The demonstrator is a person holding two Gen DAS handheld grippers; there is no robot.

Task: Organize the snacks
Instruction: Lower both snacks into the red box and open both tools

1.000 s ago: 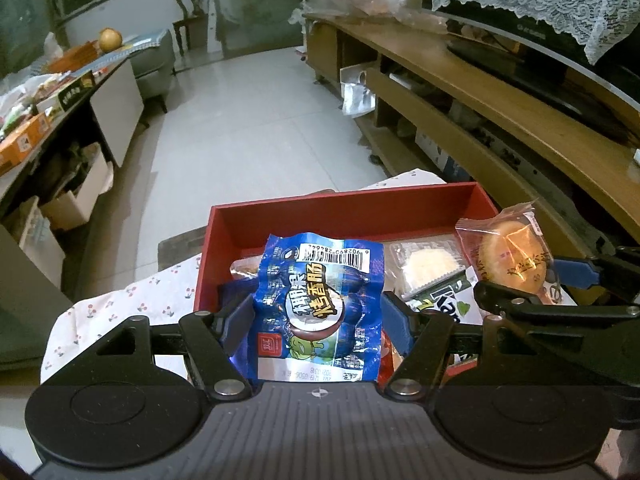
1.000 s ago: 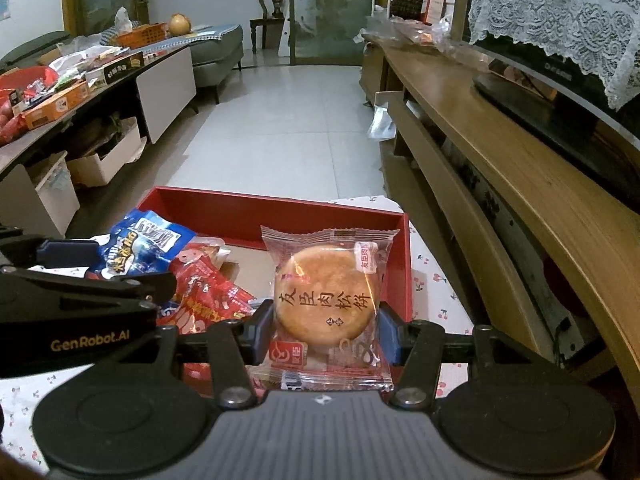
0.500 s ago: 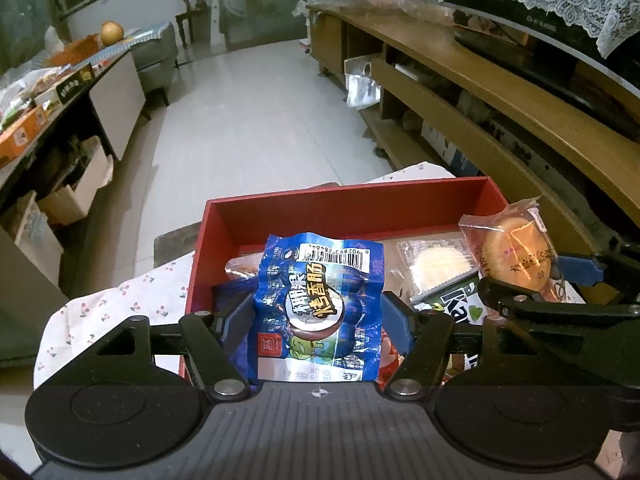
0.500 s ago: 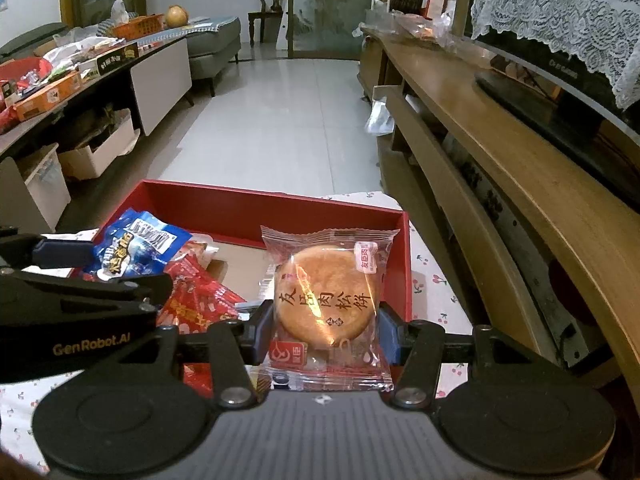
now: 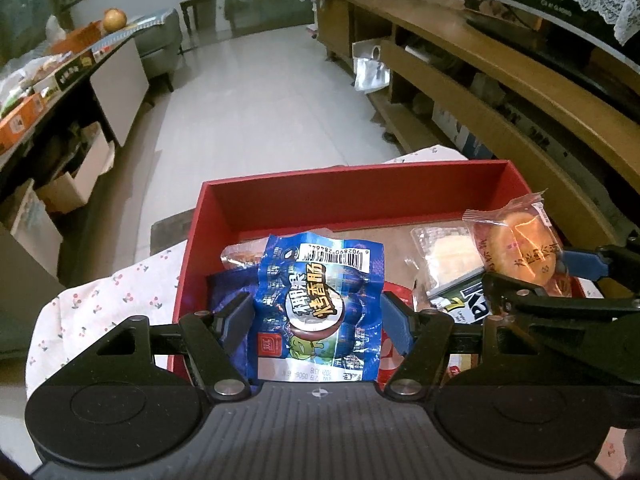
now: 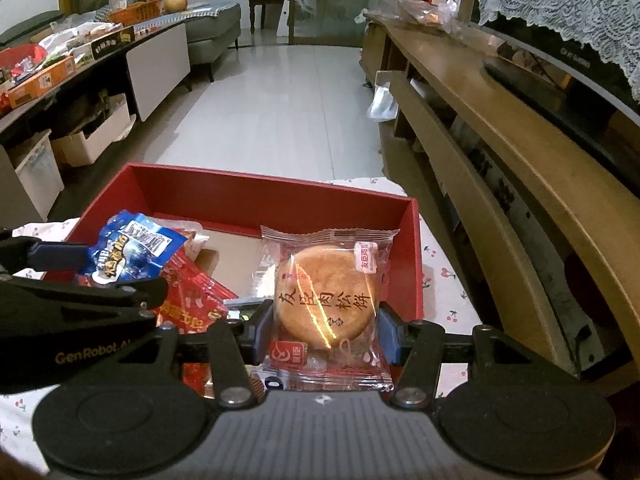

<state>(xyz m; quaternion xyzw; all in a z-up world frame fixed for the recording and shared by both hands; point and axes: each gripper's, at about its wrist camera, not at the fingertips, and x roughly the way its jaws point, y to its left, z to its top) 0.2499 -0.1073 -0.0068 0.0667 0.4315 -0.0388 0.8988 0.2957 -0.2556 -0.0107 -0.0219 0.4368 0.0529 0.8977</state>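
We hold a snack in each gripper above the red box (image 5: 360,192). The left gripper (image 5: 318,312) has its jaws clamped on the blue sausage packet (image 5: 320,300); the right gripper (image 6: 326,320) pinches the clear-wrapped meat-floss cake (image 6: 328,296). Bare cardboard floor shows toward twelve o'clock, past the red packets (image 6: 192,300) lying in the box. We should probably lower each pack flat there, side by side, and release only once it rests.
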